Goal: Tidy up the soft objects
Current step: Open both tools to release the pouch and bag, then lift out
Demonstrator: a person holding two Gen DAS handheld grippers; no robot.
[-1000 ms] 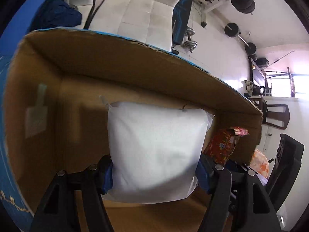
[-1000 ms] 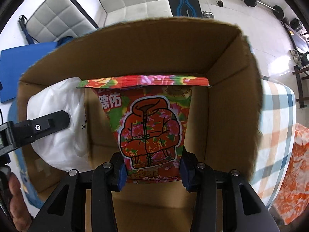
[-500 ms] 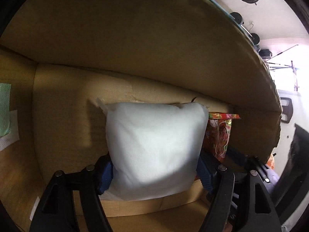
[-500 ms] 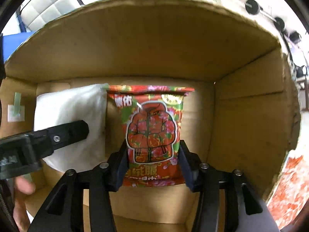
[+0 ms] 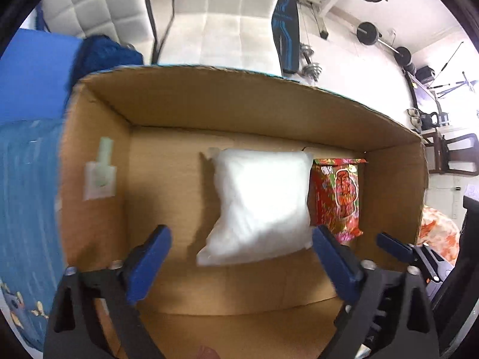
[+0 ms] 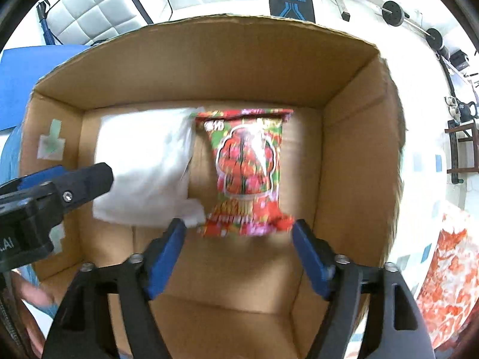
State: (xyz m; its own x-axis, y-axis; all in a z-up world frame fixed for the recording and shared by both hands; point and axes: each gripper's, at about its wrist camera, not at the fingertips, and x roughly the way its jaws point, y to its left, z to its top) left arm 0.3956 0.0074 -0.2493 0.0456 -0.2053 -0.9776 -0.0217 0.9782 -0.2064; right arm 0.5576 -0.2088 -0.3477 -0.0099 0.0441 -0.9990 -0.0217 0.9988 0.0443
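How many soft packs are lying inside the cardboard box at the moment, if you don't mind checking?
2. The white pack lies mid-floor in the cardboard box; the red floral pack lies against its right side. Nothing else shows inside.

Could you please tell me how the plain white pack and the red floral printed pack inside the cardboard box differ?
The plain white pack is unprinted and puffy like a pillow; the red floral printed pack carries a jacket picture and lettering and looks flatter. The white one is wider and lies to the left, the printed one narrower and to the right. Both lie side by side on the floor of the cardboard box, released by both tools.
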